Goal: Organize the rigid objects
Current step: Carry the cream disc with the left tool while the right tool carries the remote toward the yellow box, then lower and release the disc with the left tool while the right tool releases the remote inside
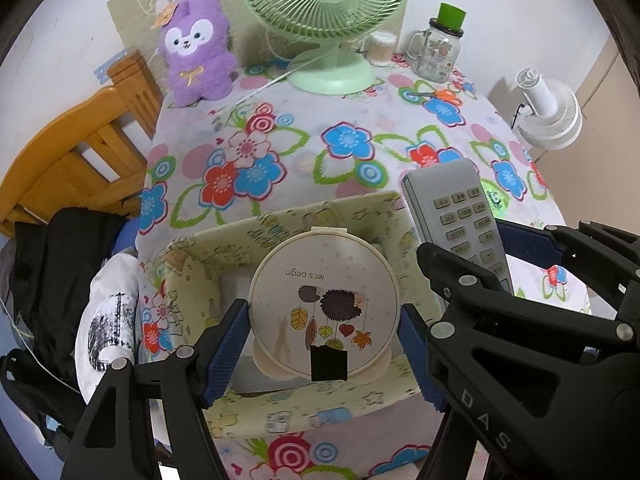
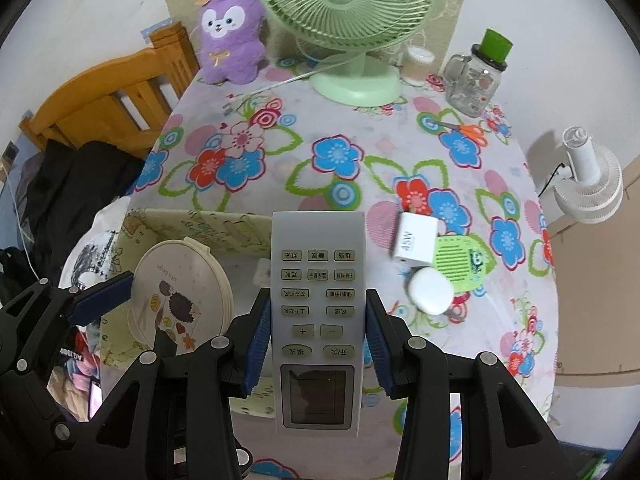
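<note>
My left gripper (image 1: pixel 322 344) is shut on a round cream compact mirror (image 1: pixel 324 304) with a hedgehog print, held above a pale green fabric storage box (image 1: pixel 280 224). My right gripper (image 2: pixel 316 344) is shut on a grey air-conditioner remote (image 2: pixel 318 320), held upright over the box's right side (image 2: pixel 200 226). The remote also shows in the left wrist view (image 1: pixel 456 208), and the mirror in the right wrist view (image 2: pixel 180 296). A white charger block (image 2: pixel 416 242), a green card-like item (image 2: pixel 464 260) and a small white round object (image 2: pixel 432 290) lie on the tablecloth to the right.
A flowered tablecloth (image 2: pixel 340 152) covers the table. At the back stand a purple plush (image 2: pixel 230 28), a green fan (image 2: pixel 348 12), a cotton-swab tub (image 2: pixel 418 62) and a glass jar (image 2: pixel 476 80). A wooden chair (image 1: pixel 80 148) is left, a white fan (image 2: pixel 588 180) right.
</note>
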`<state>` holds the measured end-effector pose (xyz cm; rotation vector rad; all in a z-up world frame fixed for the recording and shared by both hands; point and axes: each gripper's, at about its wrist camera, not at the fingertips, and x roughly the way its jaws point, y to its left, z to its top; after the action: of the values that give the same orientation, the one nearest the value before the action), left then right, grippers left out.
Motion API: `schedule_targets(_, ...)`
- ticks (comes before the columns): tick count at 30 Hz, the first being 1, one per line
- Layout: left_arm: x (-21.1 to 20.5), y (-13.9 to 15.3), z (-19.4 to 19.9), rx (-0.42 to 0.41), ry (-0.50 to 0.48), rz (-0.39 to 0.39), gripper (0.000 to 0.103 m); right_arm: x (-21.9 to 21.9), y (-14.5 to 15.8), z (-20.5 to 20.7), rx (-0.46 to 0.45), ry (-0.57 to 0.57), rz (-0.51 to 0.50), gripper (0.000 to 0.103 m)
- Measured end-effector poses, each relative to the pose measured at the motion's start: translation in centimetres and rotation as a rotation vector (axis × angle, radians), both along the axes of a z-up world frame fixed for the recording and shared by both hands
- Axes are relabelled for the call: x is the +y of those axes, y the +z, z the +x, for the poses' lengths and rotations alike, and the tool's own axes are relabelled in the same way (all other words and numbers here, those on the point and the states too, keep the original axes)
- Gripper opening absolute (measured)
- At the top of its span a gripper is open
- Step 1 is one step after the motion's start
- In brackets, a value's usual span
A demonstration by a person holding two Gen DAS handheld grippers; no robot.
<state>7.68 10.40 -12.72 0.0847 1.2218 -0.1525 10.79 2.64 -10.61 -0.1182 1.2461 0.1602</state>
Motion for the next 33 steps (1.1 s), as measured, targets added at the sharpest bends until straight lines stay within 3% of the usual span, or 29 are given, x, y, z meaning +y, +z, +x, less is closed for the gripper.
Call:
schedule_targets(15,4.3,-3.1,0.7,0.063,0.023,0.02,0.076,4.8,-3.7,1.0,0.063,0.03,0.02,0.047)
schedule_targets(27,4.9,-5.1,1.5,0.09,-0.017,0.025,0.076,5.3,-6.8,2.0,0.136,-0.013,0.072,0.049)
schedule_targets(29,4.8,-5.2,1.6,0.093,-0.025,0.009,0.076,5.1,-6.8,2.1,0.127,-0.026,0.055,0.054)
schedule_targets(31,4.6,-5.2,1.7,0.094,-0.03,-0.001,0.076,5.0,-6.6,2.1,0.112,-0.037,0.037,0.073)
schedule_targets(33,4.5,-5.2,1.8,0.094,-0.035,-0.01,0.076,4.8,-6.4,2.1,0.109,-0.037,0.032,0.075)
